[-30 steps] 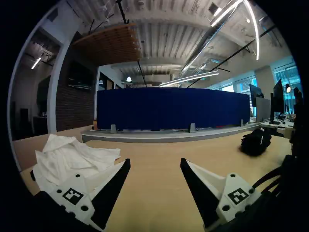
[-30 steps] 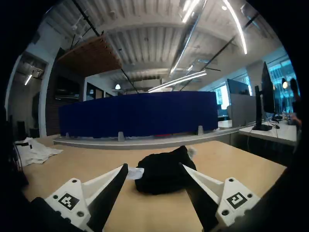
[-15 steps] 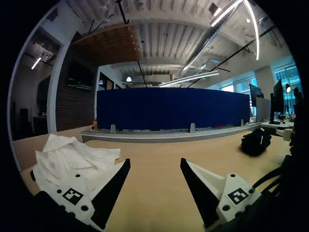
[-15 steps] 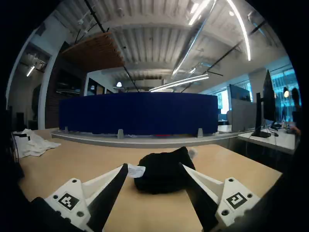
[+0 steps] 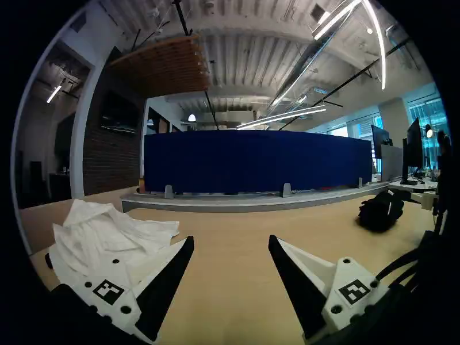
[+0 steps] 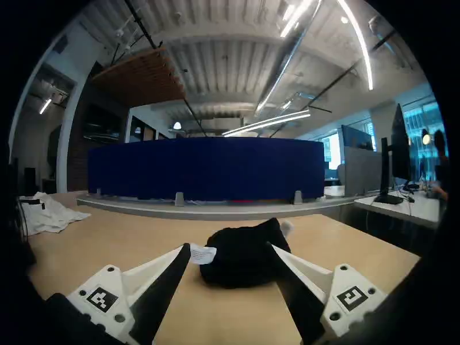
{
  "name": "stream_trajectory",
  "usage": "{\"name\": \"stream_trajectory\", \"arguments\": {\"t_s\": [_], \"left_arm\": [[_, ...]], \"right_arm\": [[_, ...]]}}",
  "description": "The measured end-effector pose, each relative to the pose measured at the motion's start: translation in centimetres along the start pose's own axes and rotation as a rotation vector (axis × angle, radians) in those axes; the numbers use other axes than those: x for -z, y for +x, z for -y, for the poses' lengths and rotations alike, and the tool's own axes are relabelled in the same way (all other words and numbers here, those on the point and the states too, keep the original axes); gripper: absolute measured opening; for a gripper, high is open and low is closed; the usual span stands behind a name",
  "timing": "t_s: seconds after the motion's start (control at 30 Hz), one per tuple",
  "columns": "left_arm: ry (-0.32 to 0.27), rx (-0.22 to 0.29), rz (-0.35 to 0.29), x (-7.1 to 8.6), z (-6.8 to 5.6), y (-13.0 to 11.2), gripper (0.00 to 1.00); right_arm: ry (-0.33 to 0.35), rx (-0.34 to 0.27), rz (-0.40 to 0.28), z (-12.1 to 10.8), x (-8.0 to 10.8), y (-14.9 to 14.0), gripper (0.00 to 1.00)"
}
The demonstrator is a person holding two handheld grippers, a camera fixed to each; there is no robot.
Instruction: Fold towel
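Approach step: your right tool (image 6: 228, 246), wide open and empty, faces the crumpled black towel (image 6: 241, 265) just ahead on the desk (image 6: 230, 313). Your left tool (image 5: 230, 238), equally open and empty, sits beside a white cloth (image 5: 103, 236). Next, pinch a towel edge.

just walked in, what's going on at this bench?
A person holds a two-finger gripper in each hand, low over a light wooden table. The left gripper is open, and a crumpled white towel lies ahead on its left side, not gripped. The right gripper is open too and points at a bunched black cloth with a white tag, right at its fingertips. Neither cloth is folded yet.
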State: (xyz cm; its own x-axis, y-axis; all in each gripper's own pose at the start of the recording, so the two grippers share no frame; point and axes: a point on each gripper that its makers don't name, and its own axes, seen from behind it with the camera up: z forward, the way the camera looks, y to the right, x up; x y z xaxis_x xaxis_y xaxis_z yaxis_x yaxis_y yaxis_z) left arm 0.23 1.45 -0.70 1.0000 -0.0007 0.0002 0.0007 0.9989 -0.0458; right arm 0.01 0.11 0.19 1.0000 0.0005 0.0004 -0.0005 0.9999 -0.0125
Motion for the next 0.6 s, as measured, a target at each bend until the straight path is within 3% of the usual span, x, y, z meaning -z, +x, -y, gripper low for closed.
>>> {"name": "stream_trajectory", "arguments": {"t_s": [0.6], "left_arm": [[0.0, 0.003, 0.001, -0.07, 0.09, -0.1, 0.96]], "right_arm": [[0.0, 0.001, 0.0, 0.01, 0.14, 0.03, 1.0]]}}
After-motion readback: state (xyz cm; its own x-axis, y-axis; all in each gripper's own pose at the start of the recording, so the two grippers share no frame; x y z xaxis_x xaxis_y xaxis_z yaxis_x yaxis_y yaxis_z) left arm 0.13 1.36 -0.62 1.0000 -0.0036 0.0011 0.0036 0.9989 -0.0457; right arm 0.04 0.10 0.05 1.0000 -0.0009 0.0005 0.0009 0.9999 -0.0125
